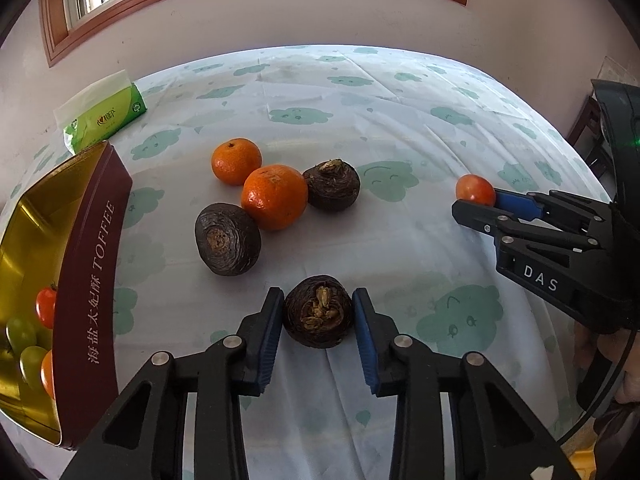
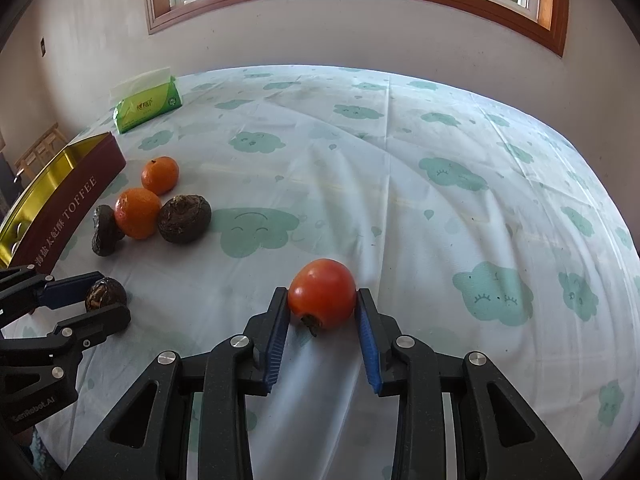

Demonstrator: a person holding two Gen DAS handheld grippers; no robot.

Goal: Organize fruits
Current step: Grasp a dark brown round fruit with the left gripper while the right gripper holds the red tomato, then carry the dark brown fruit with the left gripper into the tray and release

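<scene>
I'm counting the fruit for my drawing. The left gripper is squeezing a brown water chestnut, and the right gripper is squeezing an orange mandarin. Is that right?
Not quite. The right gripper is shut on a red tomato, not a mandarin; the right wrist view shows it. Both mandarins lie loose on the tablecloth. The left gripper does squeeze a brown water chestnut.
</scene>
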